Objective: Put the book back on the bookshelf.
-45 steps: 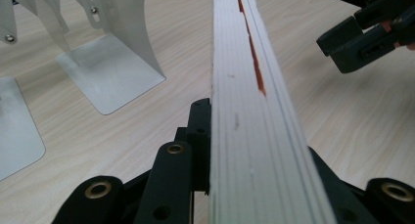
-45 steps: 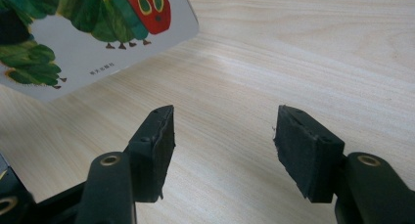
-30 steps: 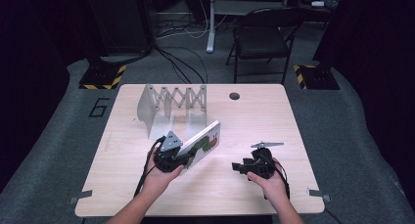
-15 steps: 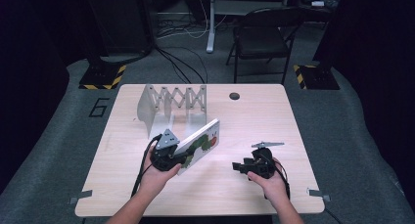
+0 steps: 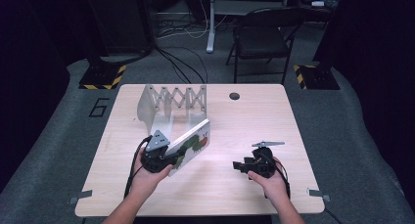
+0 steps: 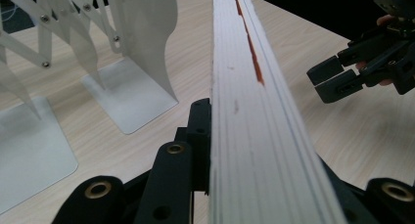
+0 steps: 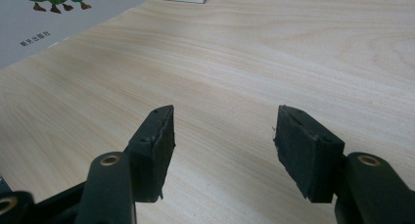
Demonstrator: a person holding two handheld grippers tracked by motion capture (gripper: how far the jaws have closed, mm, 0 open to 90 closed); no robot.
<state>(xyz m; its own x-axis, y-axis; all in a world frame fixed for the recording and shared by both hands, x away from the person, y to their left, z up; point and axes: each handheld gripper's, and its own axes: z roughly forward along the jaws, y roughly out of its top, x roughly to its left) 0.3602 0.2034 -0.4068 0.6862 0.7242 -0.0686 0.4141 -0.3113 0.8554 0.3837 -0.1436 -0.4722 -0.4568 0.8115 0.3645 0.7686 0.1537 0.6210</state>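
My left fingers [image 5: 169, 161] grip the picture book [image 5: 192, 145] tilted above the bench [image 5: 235, 194] near the rack [image 5: 172, 102], right fingers [image 5: 238, 166] released; I should square its edge before slotting.

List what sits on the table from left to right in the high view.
Left gripper → book → table hole → right gripper. The white folding rack overlaps the left gripper and book in that span, so it is left out of the order.
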